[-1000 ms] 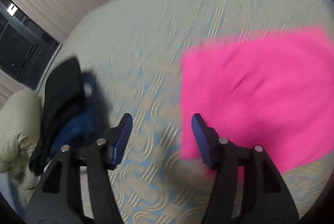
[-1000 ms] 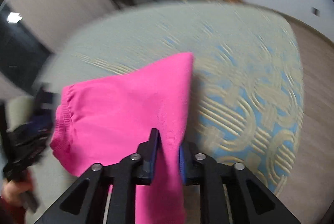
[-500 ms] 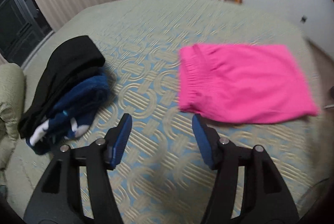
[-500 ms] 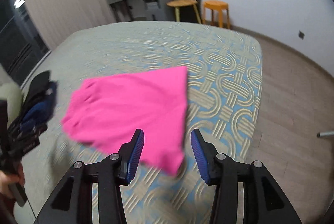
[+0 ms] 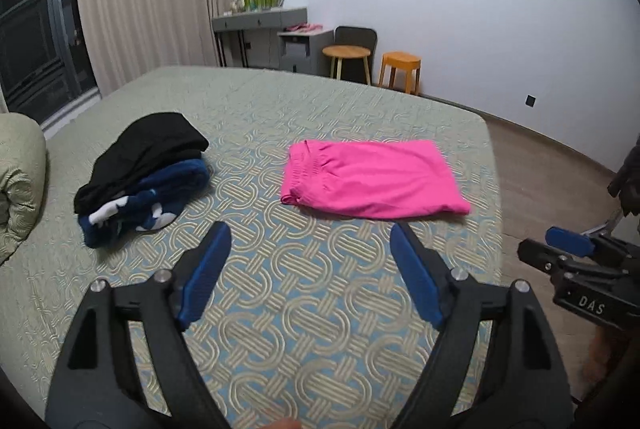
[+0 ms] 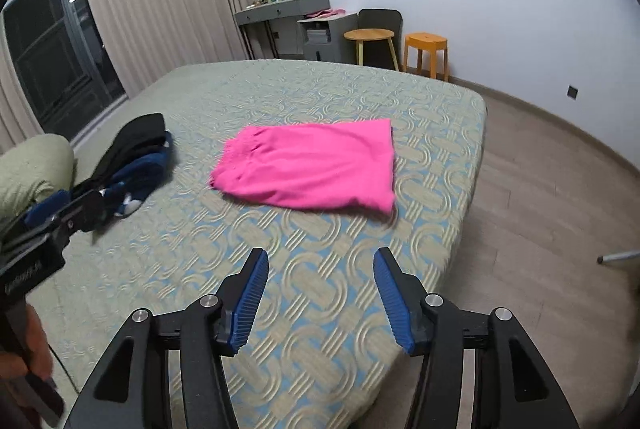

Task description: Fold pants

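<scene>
The pink pants point(image 5: 372, 179) lie folded into a flat rectangle on the patterned bed point(image 5: 304, 293), waistband to the left; they also show in the right wrist view point(image 6: 312, 167). My left gripper point(image 5: 310, 241) is open and empty, held above the bed well short of the pants. My right gripper point(image 6: 320, 265) is open and empty, also back from the pants near the bed's front edge. The right gripper shows at the right edge of the left wrist view point(image 5: 576, 257).
A pile of folded black and navy clothes point(image 5: 140, 169) lies on the bed's left side, beside a green pillow point(image 5: 20, 181). Wooden floor point(image 6: 540, 229) lies right of the bed. A desk, stools and a chair point(image 5: 352, 57) stand by the far wall.
My right gripper let go of the pink pants and opened. Both grippers pulled back and up from the pants, which now lie flat on the bed.
</scene>
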`<action>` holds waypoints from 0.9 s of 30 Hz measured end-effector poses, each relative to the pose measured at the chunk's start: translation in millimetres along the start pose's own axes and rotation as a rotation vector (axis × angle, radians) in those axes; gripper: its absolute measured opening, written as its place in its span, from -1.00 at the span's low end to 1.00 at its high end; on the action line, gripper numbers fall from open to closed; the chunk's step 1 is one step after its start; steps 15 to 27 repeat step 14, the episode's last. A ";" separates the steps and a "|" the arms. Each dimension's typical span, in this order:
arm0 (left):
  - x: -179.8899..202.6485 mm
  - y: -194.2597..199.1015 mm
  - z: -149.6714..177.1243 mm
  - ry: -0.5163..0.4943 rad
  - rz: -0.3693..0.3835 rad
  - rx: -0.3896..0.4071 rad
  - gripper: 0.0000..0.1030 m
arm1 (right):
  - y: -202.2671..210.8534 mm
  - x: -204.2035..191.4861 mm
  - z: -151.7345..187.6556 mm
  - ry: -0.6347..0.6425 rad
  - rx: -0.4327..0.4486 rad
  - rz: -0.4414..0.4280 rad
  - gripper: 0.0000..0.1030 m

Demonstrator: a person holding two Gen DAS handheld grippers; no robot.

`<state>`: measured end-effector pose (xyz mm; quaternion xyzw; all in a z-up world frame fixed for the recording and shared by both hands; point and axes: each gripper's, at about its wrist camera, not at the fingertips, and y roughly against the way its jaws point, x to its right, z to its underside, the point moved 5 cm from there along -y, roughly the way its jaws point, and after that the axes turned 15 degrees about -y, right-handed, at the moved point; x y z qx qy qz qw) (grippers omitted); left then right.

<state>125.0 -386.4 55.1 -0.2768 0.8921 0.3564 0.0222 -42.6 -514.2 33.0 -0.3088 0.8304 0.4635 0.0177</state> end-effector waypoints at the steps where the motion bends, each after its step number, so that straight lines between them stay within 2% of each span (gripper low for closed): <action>1: 4.3 5.0 3.8 -0.015 -0.002 0.004 0.59 | 5.5 -1.1 5.4 0.008 0.002 0.001 0.09; 5: 12.2 14.0 13.2 -0.044 -0.001 0.013 0.59 | 17.1 -7.9 17.1 0.054 0.013 0.014 0.09; 14: 13.3 37.3 14.0 -0.047 -0.017 0.048 0.59 | 35.9 -18.9 20.8 0.047 0.055 0.005 0.09; 27: 13.3 37.3 14.0 -0.047 -0.017 0.048 0.59 | 35.9 -18.9 20.8 0.047 0.055 0.005 0.09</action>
